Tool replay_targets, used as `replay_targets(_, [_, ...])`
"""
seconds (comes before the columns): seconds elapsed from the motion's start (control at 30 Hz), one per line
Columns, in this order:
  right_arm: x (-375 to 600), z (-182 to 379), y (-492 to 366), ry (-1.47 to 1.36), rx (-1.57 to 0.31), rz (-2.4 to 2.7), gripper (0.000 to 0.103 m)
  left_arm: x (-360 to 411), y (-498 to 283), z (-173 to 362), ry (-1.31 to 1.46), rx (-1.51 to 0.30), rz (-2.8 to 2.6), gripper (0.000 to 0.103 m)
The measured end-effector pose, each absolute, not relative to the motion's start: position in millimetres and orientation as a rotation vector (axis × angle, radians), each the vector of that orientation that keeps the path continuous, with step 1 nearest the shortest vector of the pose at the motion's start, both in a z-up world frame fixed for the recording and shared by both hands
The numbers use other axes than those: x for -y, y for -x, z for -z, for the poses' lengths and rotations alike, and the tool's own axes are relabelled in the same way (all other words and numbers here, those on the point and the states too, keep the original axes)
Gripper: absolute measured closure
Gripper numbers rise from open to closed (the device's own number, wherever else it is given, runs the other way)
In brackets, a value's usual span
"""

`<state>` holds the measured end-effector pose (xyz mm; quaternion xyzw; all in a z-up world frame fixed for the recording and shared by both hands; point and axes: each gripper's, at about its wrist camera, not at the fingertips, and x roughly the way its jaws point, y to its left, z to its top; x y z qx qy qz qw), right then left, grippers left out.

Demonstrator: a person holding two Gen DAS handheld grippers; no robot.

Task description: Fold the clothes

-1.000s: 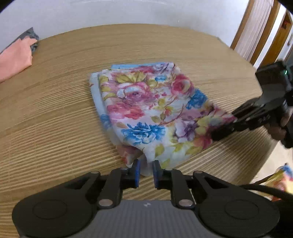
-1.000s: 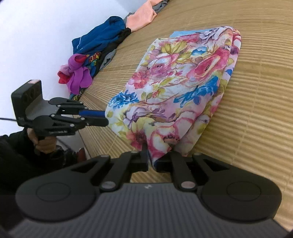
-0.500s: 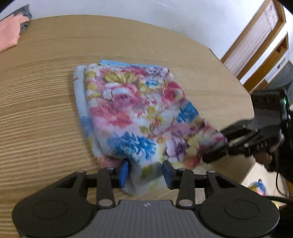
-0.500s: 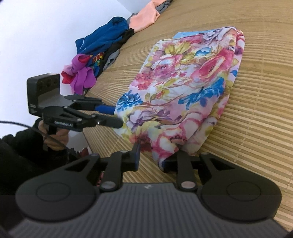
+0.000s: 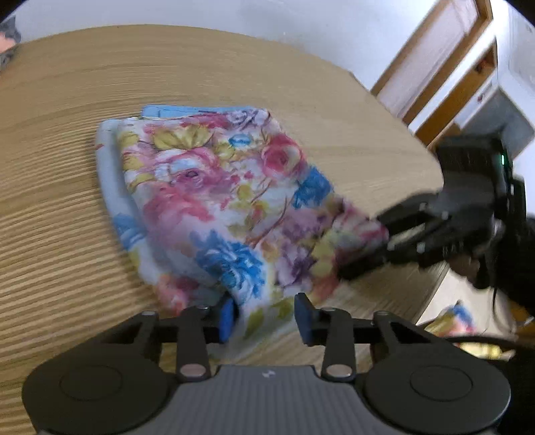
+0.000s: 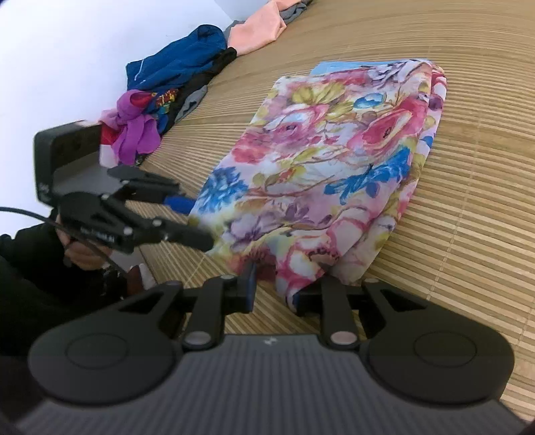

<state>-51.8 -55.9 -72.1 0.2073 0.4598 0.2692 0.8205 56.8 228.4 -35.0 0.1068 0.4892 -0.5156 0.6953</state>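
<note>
A folded floral cloth (image 5: pixel 217 187) (image 6: pixel 334 160) lies on the wooden slatted table (image 5: pixel 67 234) (image 6: pixel 468 200), with a light blue layer showing at its far edge. My left gripper (image 5: pixel 265 318) (image 6: pixel 197 222) stands at the cloth's near left corner. Its blue pads are apart and closing, and the corner lies loosely between them. My right gripper (image 6: pixel 276 292) (image 5: pixel 362 249) is at the near right corner. Its jaws are also closing, with a fold of cloth hanging between them beside the right finger. Neither gripper's pads press on the fabric.
A pile of clothes (image 6: pixel 174 77) in blue, black and purple lies along the table's far left edge, with a peach garment (image 6: pixel 260 30) behind it. The table's near edge runs just behind both grippers. A wooden door frame (image 5: pixel 434 60) stands beyond the table.
Both grippers were shut on the cloth's near corners and have let go, their jaws now apart. The left gripper has tilted and shifted slightly; the cloth stays flat on the table.
</note>
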Motion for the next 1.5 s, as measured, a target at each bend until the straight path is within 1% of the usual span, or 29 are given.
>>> replay_targets(0.13, [53, 70, 56, -0.447, -0.976, -0.536, 0.082, -272, -63, 32, -0.250, -1.125, 1.067, 0.066])
replay_targets(0.27, [52, 65, 61, -0.473, -0.989, -0.472, 0.079, -307, -72, 25, -0.270, -1.144, 0.955, 0.066])
replay_targets(0.33, [52, 54, 68, -0.435, -1.002, -0.420, 0.076, -312, -73, 21, -0.266, -1.128, 0.931, 0.065])
replay_targets(0.47, [61, 25, 84, -0.340, -1.004, -0.316, 0.076, -306, -69, 14, -0.251, -1.080, 0.941, 0.059])
replay_targets(0.57, [59, -1, 77, -0.264, -0.952, -0.268, 0.074, -293, -63, 12, -0.271, -1.036, 0.974, 0.056])
replay_targets(0.6, [55, -7, 68, -0.250, -0.931, -0.278, 0.072, -288, -63, 13, -0.274, -1.030, 0.987, 0.055])
replay_targets(0.67, [40, -13, 40, -0.201, -0.888, -0.308, 0.050, -280, -62, 14, -0.283, -1.018, 1.010, 0.053])
replay_targets(0.7, [31, -12, 23, -0.164, -0.862, -0.311, 0.048, -277, -62, 14, -0.289, -1.015, 1.011, 0.053])
replay_targets(0.8, [9, -2, -36, -0.114, -0.810, -0.325, 0.048, -271, -69, 16, -0.295, -1.012, 1.003, 0.053])
replay_targets(0.93, [-8, 15, -109, -0.116, -0.825, -0.395, 0.048, -276, -77, 17, -0.282, -1.011, 0.986, 0.052])
replay_targets(1.03, [-22, 22, -140, -0.014, -0.836, -0.442, 0.048, -281, -81, 19, -0.262, -1.019, 0.972, 0.051])
replay_targets(1.2, [-41, 38, -160, 0.159, -0.956, -0.519, 0.049, -288, -88, 25, -0.218, -1.046, 0.965, 0.051])
replay_targets(1.23, [-43, 41, -160, 0.199, -0.970, -0.529, 0.050, -288, -89, 25, -0.219, -1.046, 0.970, 0.051])
replay_targets(1.27, [-45, 44, -158, 0.228, -0.982, -0.539, 0.055, -288, -90, 24, -0.225, -1.043, 0.975, 0.051])
replay_targets(1.3, [-46, 45, -157, 0.240, -0.993, -0.554, 0.063, -287, -90, 24, -0.232, -1.039, 0.979, 0.050])
replay_targets(1.33, [-48, 44, -155, 0.240, -0.993, -0.571, 0.086, -285, -91, 24, -0.240, -1.035, 0.986, 0.050])
replay_targets(1.37, [-48, 41, -154, 0.235, -0.987, -0.581, 0.097, -283, -91, 23, -0.249, -1.030, 0.995, 0.050])
replay_targets(1.5, [-42, 34, -153, 0.205, -0.911, -0.525, 0.098, -272, -94, 28, -0.297, -1.028, 1.018, 0.048])
